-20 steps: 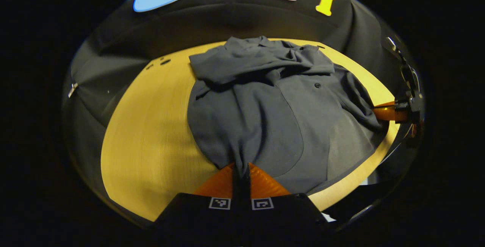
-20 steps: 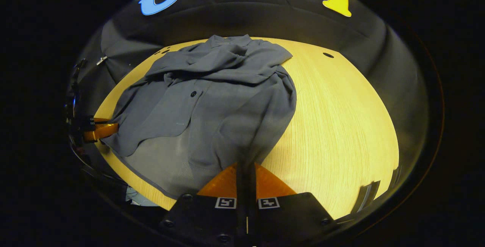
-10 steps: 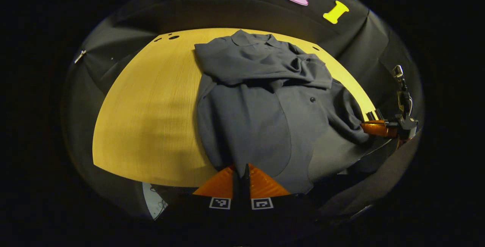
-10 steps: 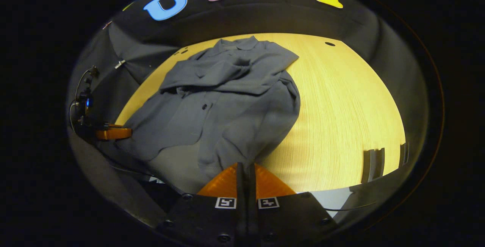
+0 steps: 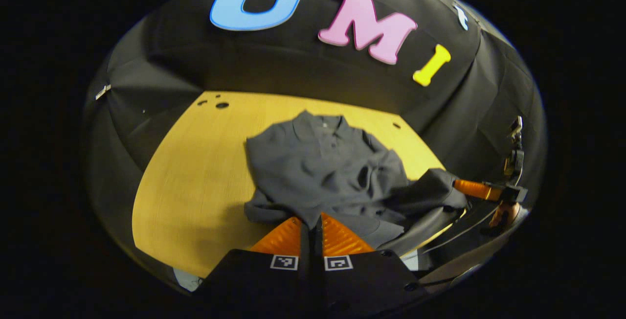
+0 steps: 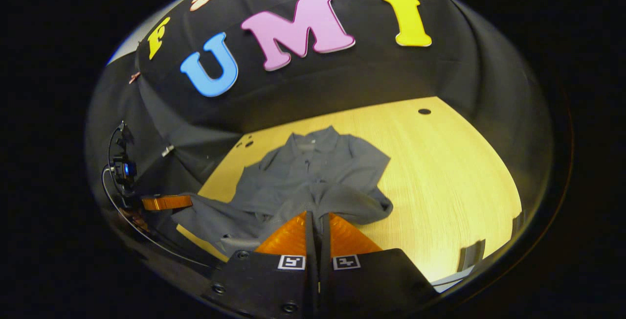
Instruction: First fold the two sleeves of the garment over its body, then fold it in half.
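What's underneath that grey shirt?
The grey shirt lies on a yellow wooden table, with its near edge lifted by the left gripper and right gripper. Anything between cloth and tabletop is covered.

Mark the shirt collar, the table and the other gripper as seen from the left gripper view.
Shirt collar [image 5: 319, 122], left gripper view, on the collar's middle.
Table [image 5: 190, 172], left gripper view, on bare wood left of the shirt.
Right gripper [image 5: 462, 187], left gripper view, on its fingers, at the shirt's edge.
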### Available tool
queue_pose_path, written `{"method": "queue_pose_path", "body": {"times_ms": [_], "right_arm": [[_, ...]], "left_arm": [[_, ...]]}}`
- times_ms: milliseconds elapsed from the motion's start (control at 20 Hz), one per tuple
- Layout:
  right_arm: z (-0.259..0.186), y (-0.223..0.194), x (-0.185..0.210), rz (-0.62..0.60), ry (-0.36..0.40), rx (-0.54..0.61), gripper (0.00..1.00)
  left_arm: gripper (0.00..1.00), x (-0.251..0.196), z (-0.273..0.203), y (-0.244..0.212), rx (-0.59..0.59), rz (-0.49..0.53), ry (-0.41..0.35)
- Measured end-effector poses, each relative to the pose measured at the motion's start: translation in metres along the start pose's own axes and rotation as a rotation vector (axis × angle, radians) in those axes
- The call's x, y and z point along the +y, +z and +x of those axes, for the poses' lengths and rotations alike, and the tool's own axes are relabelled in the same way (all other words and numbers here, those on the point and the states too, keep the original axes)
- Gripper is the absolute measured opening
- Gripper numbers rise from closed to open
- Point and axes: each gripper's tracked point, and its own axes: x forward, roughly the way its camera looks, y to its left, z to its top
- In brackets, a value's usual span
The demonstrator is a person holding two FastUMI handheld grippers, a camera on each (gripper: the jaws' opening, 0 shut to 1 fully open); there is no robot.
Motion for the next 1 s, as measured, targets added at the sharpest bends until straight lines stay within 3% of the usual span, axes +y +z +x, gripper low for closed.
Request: {"method": "queue_pose_path", "body": {"times_ms": [450,750,1000], "right_arm": [[0.064,0.107,0.009,0.006,0.001,-0.202,0.06],[0.12,0.146,-0.01,-0.008,-0.043,-0.245,0.05],[0.165,0.157,-0.032,-0.019,-0.075,-0.245,0.05]], "left_arm": [[0.06,-0.007,0.051,0.108,-0.187,-0.042,-0.015],[0.05,0.018,0.102,0.164,-0.245,-0.045,0.032],[0.05,0.039,0.151,0.18,-0.257,-0.049,0.06]]}}
